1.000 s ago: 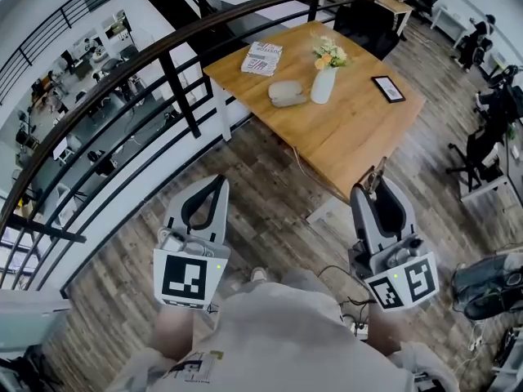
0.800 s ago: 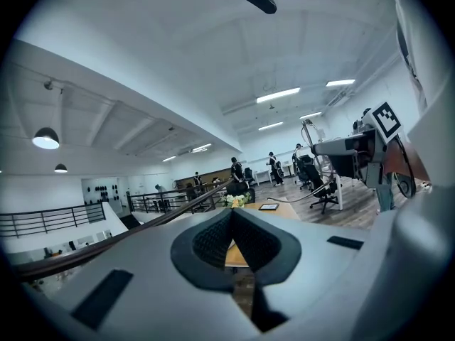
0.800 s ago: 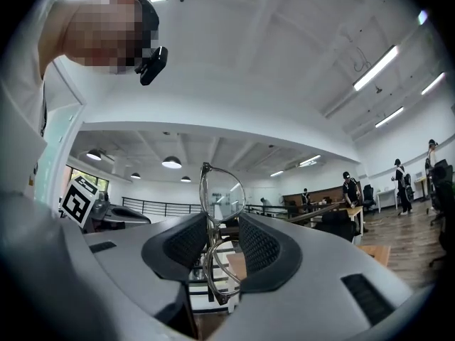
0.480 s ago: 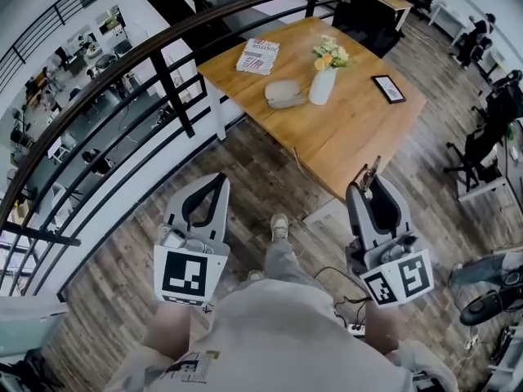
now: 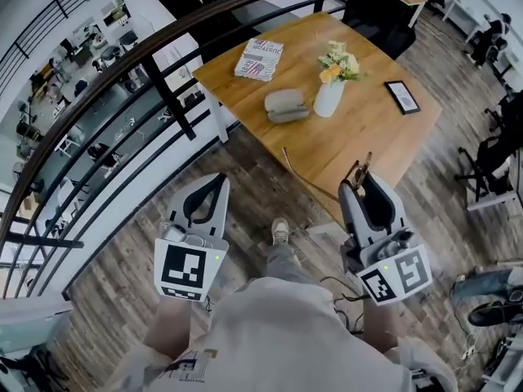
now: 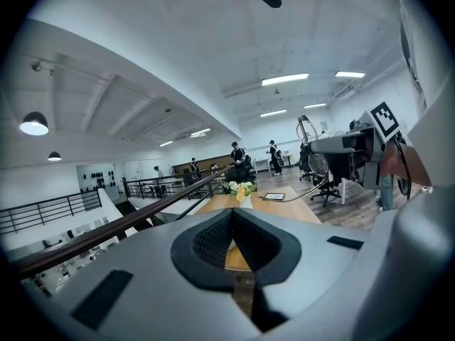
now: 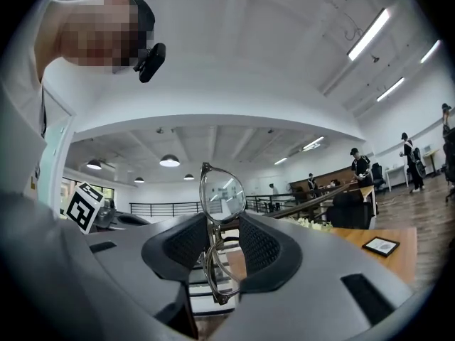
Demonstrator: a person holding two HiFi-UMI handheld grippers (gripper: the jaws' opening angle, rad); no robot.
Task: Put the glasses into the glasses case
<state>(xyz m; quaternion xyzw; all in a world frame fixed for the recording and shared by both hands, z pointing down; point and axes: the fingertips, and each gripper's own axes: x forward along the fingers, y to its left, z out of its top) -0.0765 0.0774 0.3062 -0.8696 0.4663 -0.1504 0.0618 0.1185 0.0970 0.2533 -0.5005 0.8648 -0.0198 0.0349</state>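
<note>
The clear-framed glasses [image 7: 221,190] stand upright between the black pads of my right gripper [image 7: 217,222], which is shut on them. In the head view that gripper [image 5: 364,183] hovers just short of the near corner of the wooden table [image 5: 368,145], the glasses [image 5: 356,171] poking out of its tip. The grey glasses case [image 5: 285,104] lies shut near the table's middle, beside a white vase of flowers [image 5: 330,96]. My left gripper [image 5: 218,180] is over the floor left of the table, jaws together and nothing in them; its view [image 6: 232,213] looks toward the table.
A magazine [image 5: 260,59] lies at the table's far left corner and a small black frame [image 5: 406,96] on its right side. A dark railing [image 5: 167,88] runs along the left. A black chair [image 5: 377,21] stands behind the table. The person's shoe [image 5: 280,232] is on the wood floor.
The person has stepped toward the table, which now sits closer in the head view. Both grippers came along with them; the right one still grips the glasses.
</note>
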